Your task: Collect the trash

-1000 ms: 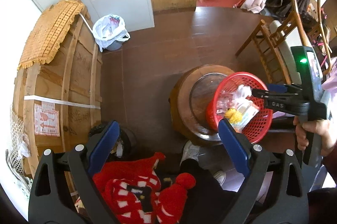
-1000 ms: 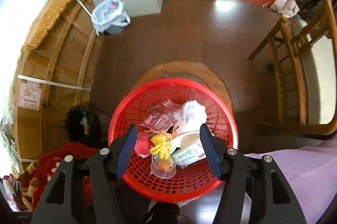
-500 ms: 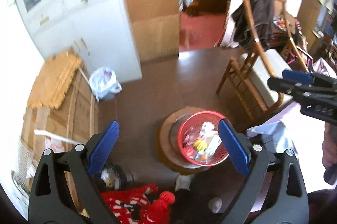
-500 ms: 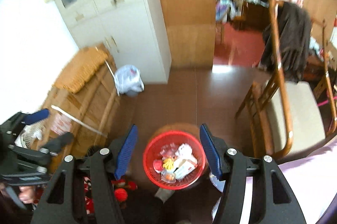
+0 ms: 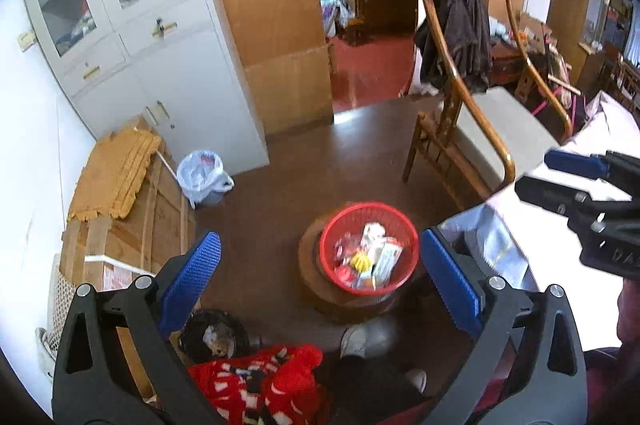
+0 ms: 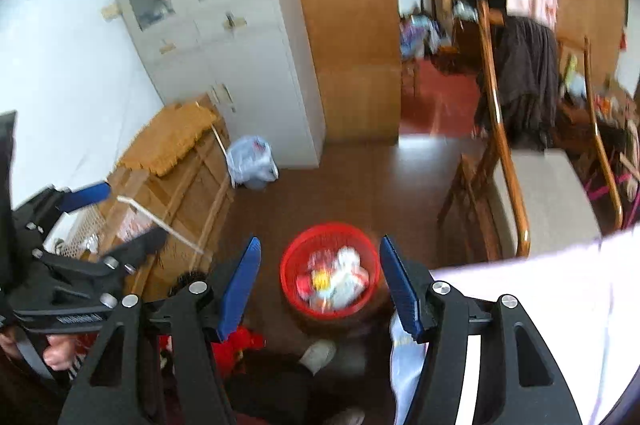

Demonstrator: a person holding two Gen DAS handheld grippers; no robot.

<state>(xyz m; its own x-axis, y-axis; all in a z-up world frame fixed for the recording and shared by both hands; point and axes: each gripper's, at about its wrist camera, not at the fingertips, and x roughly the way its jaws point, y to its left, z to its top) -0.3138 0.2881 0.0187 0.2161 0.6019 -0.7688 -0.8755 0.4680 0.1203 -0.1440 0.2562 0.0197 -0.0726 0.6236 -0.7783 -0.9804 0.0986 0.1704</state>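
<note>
Brown floor spreads below both cameras, and on it stands a round wooden stool carrying a red basket. Its rim reaches the stool's right edge. Trash fills the basket: a white carton, clear wrappers, something yellow, something red.

Both claws hang well above the basket, apart from it. The left claw has just been opening; its blue pads stand spread wide with nothing between them, the basket showing far below in the gap. The right claw is about half open and grips nothing; the basket, blurred, lies far beneath it. Each claw appears at the edge of the other's view, held in a hand.

Near the stool's lower edge are a shoe and a red patterned garment. Left of the stool a wooden crate carries a straw mat; beside it sits a bin lined with a white bag, against a grey cabinet. To the right stands a wooden chair with a dark coat on its back. A lilac cloth fills the lower right.
</note>
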